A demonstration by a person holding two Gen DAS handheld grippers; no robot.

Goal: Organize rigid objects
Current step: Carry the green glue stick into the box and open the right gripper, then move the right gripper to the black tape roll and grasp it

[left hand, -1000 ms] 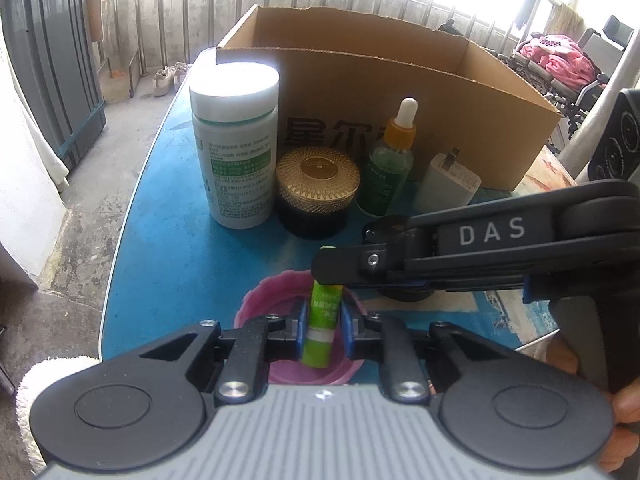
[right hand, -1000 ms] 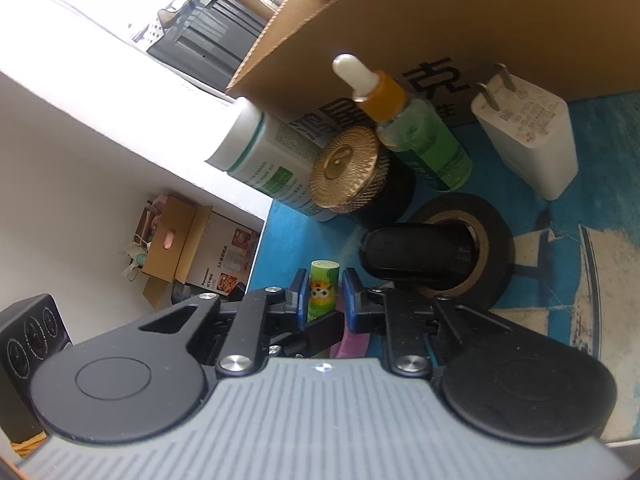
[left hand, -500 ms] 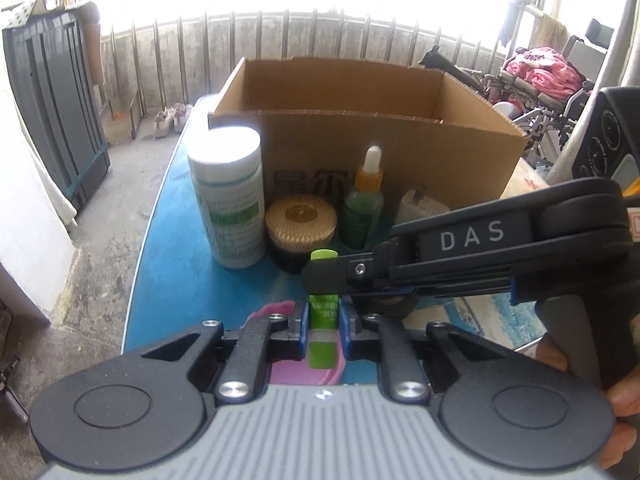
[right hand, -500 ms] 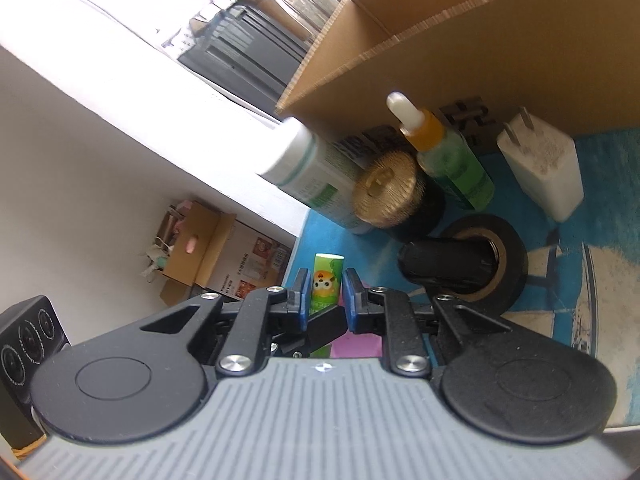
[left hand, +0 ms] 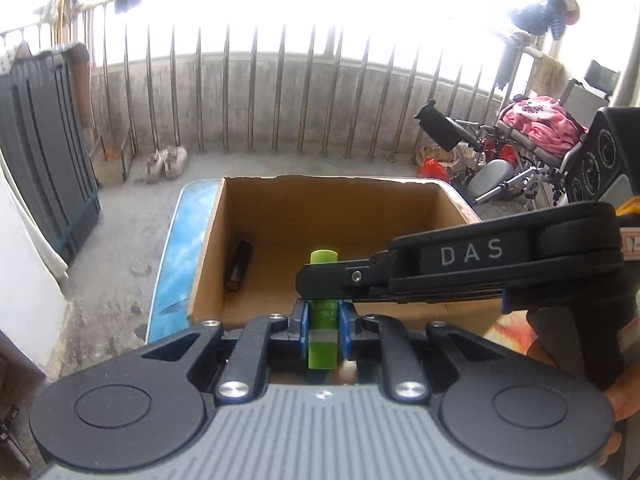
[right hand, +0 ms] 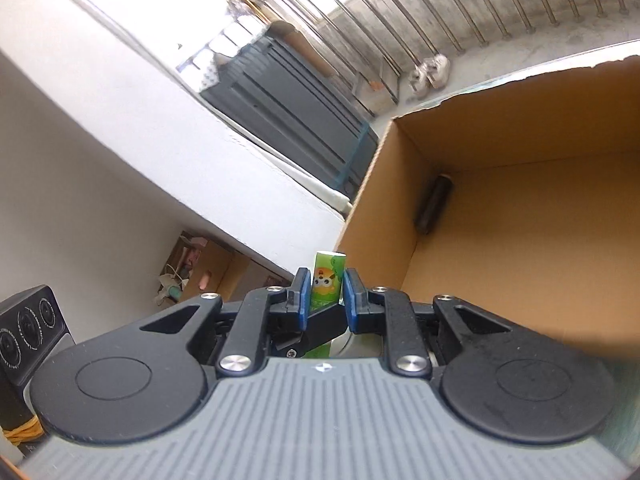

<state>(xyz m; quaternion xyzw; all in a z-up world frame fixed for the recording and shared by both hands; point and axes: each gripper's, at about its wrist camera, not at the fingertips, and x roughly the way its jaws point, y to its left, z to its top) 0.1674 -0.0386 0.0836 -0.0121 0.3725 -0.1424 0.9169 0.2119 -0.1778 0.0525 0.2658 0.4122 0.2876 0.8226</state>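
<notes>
A small green tube point(left hand: 322, 316) with a cartoon label stands upright between both grippers. My left gripper point(left hand: 323, 316) is shut on its lower part. My right gripper point(right hand: 325, 296) is shut on its upper part point(right hand: 327, 282); in the left wrist view its fingers point(left hand: 340, 278) cross the tube from the right. Both hold the tube above the near edge of the open cardboard box point(left hand: 400, 208). A dark cylinder point(left hand: 239, 264) lies inside the box along its left wall; it also shows in the right wrist view point(right hand: 434, 208).
The box point(right hand: 376, 200) stands on a blue table point(left hand: 176, 248). Beyond it are a balcony railing point(left hand: 280, 92), a dark cabinet point(left hand: 44, 140) on the left and a wheelchair with pink cloth point(left hand: 532, 124) on the right.
Both grippers have risen with the green tube from above the pink lid to the height of the box opening. The bottles, jar and plug on the table have dropped out of view.
</notes>
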